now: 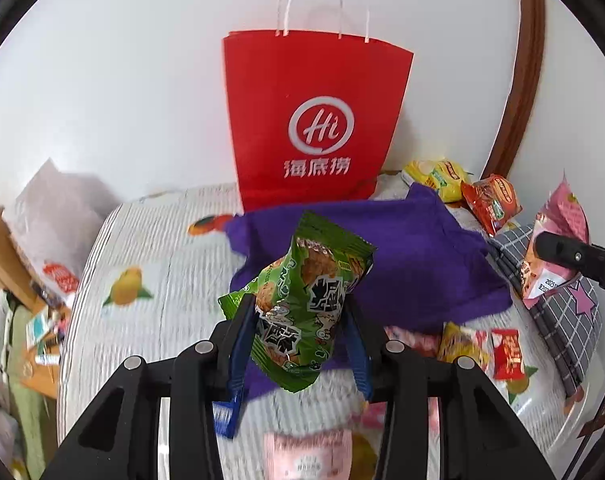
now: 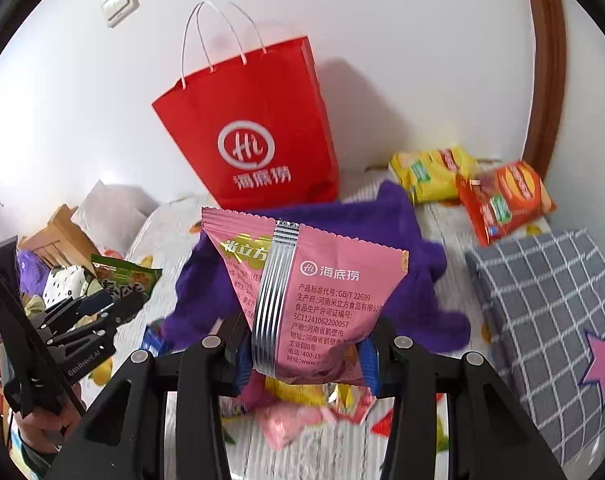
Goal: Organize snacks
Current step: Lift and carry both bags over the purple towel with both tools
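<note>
My left gripper is shut on a green snack packet and holds it up above the bed. My right gripper is shut on a pink snack packet, also lifted; that packet and gripper show at the right edge of the left wrist view. The left gripper with the green packet shows at the left of the right wrist view. A red paper bag with white handles stands upright against the wall behind both packets.
A purple cloth lies on the bed before the bag. Yellow and orange snack bags lie at the back right. Several small packets lie below the grippers. A grey checked pillow is at right.
</note>
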The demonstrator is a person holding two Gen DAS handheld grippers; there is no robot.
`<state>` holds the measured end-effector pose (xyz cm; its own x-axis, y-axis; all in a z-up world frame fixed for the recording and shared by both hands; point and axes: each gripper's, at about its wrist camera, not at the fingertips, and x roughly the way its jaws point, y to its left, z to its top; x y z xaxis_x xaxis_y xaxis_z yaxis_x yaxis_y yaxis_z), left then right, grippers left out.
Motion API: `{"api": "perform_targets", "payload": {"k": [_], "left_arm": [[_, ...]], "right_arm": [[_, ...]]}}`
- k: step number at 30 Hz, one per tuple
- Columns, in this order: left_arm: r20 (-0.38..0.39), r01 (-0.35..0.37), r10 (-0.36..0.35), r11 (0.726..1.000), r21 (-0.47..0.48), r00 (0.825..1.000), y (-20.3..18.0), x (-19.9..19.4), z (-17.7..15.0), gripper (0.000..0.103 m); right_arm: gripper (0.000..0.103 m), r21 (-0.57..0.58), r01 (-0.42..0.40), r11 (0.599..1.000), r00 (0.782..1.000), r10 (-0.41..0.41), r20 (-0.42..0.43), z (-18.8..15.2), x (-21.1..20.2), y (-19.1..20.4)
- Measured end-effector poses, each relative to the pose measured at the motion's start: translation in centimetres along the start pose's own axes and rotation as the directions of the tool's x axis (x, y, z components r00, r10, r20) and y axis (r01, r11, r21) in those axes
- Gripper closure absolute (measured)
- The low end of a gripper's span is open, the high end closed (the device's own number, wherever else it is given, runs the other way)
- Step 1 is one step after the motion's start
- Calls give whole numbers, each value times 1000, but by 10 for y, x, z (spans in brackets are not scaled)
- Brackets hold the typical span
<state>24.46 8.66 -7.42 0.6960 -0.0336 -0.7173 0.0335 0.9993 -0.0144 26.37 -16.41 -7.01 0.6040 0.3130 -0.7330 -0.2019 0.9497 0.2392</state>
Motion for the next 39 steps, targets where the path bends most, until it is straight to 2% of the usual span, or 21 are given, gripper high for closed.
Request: {"api": "perform_targets", "payload": {"k": [3,9,13,19,24,27,32,39], "left_arm": [[6,-35,35,999,9,999,-4,11,12,63],[-9,-31,31,999,-36,999,0,39,32,63],[-1,-92,92,996,-13,996,-6,54,45,63],[18,-80,80,997,-10,997,-13,78,63,63],[-17,-85,84,995,-45,996,-5,107,62,63],[-35,-107,105,994,-34,994,-2,117,60,63],[-70,-75,70,995,-67,995,3,129,53,63],[-104,-50,44,997,-55,994,-6,140,48,63]], "right_arm": [[60,8,-16,1000,1000,16,-6,14,9,-3],[60,9,-7,1000,1000,7,-13,36,32,-9],[60,15,-14,1000,1000,14,-25,47,49,-12],[60,47,-37,998,998,39,-46,65,81,-15],[60,47,-49,998,997,52,-65,75,109,-10],[60,27,-39,999,995,41,-90,74,122,-8],[60,19,-5,1000,991,8,-131,69,139,-16],[60,38,0,999,986,6,-164,69,153,-26]]}}
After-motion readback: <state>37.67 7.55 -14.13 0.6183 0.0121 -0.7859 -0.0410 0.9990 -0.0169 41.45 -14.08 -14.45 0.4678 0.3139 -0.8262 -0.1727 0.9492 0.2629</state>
